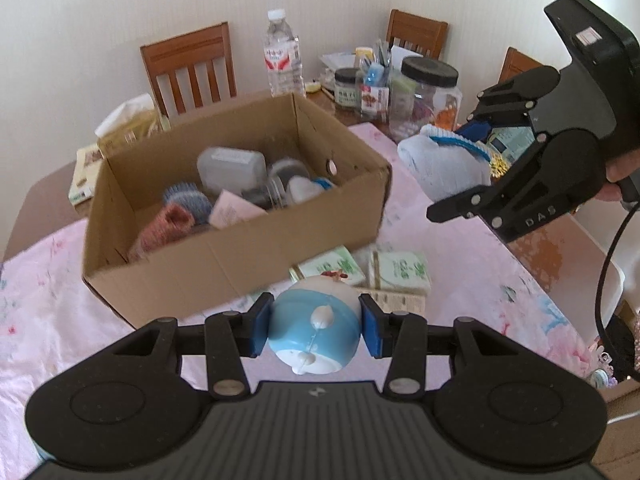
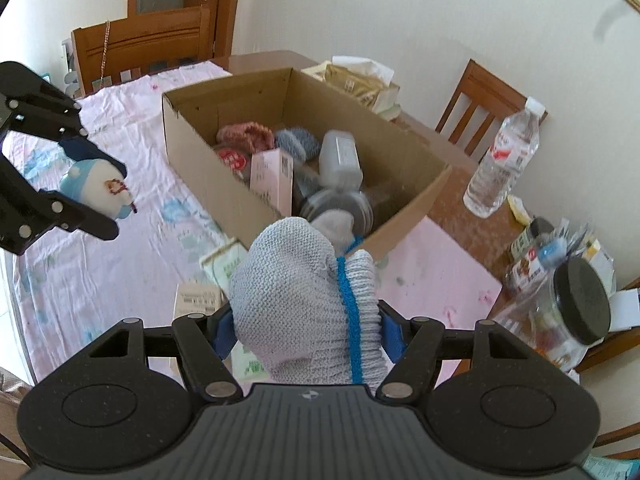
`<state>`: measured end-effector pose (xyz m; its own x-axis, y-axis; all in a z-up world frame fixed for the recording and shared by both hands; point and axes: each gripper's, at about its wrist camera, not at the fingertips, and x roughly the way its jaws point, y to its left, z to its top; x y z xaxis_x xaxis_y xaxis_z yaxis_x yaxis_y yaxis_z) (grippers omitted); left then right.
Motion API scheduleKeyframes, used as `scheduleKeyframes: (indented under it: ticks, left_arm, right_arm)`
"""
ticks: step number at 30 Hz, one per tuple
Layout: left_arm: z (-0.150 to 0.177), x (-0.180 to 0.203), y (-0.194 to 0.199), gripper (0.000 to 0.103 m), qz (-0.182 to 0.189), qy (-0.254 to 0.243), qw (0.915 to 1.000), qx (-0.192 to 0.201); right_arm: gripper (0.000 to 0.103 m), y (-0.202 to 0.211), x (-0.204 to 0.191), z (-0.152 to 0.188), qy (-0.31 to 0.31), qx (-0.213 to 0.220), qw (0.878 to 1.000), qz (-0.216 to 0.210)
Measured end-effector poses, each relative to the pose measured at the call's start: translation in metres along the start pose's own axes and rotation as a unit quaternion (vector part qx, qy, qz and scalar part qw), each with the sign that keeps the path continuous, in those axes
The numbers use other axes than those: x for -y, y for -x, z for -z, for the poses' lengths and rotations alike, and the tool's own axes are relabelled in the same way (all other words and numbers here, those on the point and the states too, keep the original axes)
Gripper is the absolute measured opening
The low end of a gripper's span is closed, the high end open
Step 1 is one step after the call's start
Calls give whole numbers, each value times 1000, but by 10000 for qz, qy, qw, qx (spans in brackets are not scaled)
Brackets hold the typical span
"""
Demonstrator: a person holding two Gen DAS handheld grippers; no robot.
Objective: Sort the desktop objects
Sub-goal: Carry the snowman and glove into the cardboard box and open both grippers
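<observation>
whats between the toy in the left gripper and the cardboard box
In the left wrist view, green-and-white packets lie on the pink cloth between the blue-and-white toy in the left gripper and the cardboard box.

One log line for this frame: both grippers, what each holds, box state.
left gripper: shut on blue-white toy | right gripper: shut on grey knit glove | cardboard box: open, partly filled | both loads held above table, outside box

The letters "DAS" stand on the right claw [image 1: 460, 168]; other labels are too blurred to read.
</observation>
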<state>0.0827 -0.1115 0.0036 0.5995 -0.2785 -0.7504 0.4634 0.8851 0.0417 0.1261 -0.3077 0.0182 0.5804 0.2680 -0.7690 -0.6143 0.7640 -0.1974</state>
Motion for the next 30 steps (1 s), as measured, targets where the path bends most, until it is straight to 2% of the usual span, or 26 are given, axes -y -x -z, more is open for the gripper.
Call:
scheduleKeyframes:
  ticks: [19, 30]
  left_arm:
    - [-46, -65, -5, 45, -203, -117, 9989, 396]
    - [-59, -108, -24, 45, -346, -25, 9987, 383]
  right_arm:
    - [73, -11, -4, -50, 129, 34, 9998, 150]
    - [73, -32, 4, -80, 78, 84, 9998, 168]
